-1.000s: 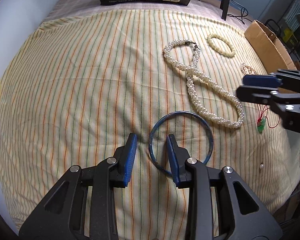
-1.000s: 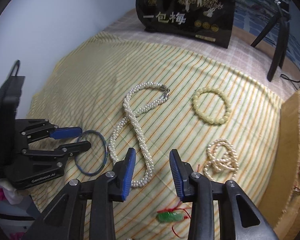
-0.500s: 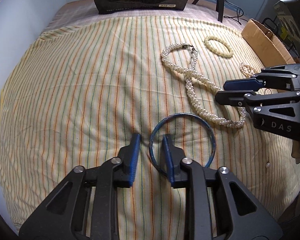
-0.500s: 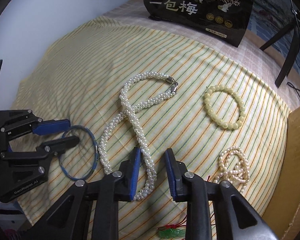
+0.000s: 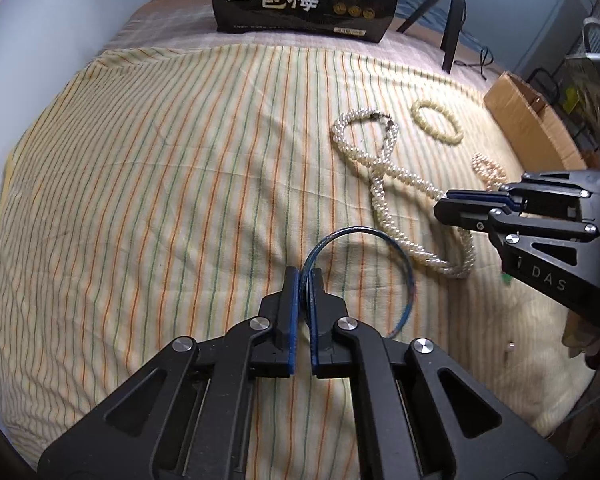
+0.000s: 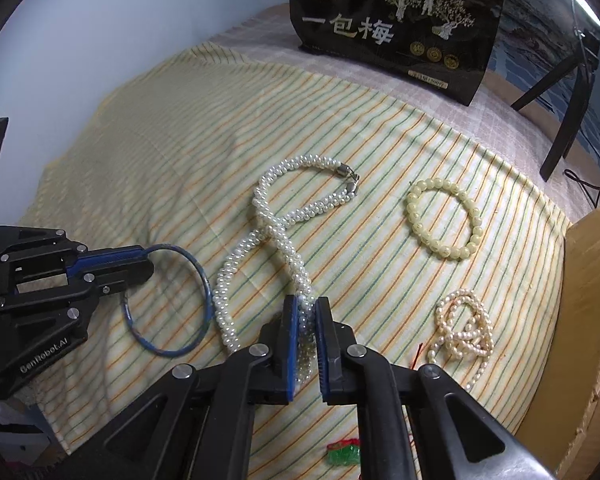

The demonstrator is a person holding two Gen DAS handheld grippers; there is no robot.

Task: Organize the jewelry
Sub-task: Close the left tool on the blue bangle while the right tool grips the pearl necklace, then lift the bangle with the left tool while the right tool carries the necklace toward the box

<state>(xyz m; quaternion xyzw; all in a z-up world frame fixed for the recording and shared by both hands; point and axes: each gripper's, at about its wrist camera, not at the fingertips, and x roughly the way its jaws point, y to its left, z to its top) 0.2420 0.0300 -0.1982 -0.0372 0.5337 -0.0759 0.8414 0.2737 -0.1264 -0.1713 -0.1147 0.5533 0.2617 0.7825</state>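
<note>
- left gripper: jaws nearly closed, pinching the near-left rim of the blue bangle; rest of the bangle rests on or just above the striped cloth; which one, can't tell
- right gripper: jaws closed down to a narrow gap, clamped on the near loop of the twisted pearl necklace; beads visible between the blue pads
- necklace lies on the cloth in a figure-eight, clasp at the far end; its near-left bend sits just beside the bangle
- yellow bead bracelet right of the clasp, apart from it
- small pearl strand bunched near the cardboard box
- green charm with red cord at the cloth's near edge
- black printed bag upright at the far side; tripod to its right
</note>
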